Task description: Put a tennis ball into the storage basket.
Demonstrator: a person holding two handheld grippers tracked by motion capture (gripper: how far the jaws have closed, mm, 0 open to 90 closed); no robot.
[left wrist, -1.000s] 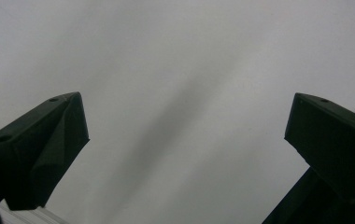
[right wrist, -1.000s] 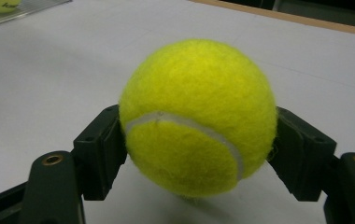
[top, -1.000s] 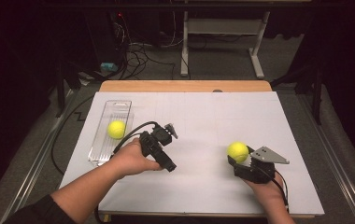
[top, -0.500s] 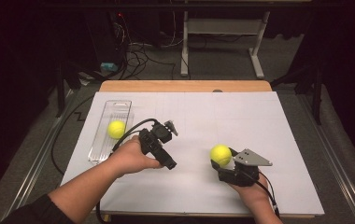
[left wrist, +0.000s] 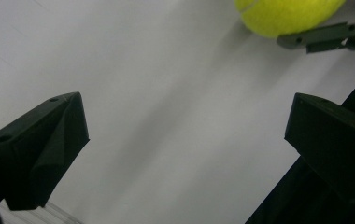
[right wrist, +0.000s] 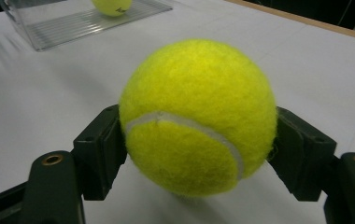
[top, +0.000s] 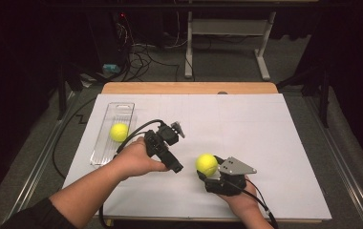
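Dark floor, tangled cables and a metal stand frame lie beyond the far edge of the white-covered table (top: 246, 119), which has a strip of bare wood along its back. Near the left edge of the sheet lies a clear ribbed plastic tray (top: 104, 148), long and narrow, with a fuzzy yellow-green tennis ball (top: 119, 132) resting inside it toward its far half.

A second fuzzy yellow-green tennis ball (top: 207, 164) sits clamped in the right gripper (top: 209, 172), low over the near middle of the sheet. In the right gripper view the two black jaws press the ball (right wrist: 198, 116) at its widest part, one on each side, and the white seam curves across the front. Whether the ball is touching the sheet or held just above it, I cannot tell.

The left gripper (top: 176, 167) is held in the person's left hand (top: 134, 160), between the tray and the held ball, and its jaws stand wide apart with nothing between them; the left gripper view looks down on bare white sheet, with the held ball (left wrist: 283, 16) at the top edge.

Judging from the layout, the step in hand is carrying this ball to the tray. To do it well, keep the squeeze steady across the ball's middle, raise it enough to pass the tray's low wall, and let go over the free near half so it doesn't knock the ball already inside.
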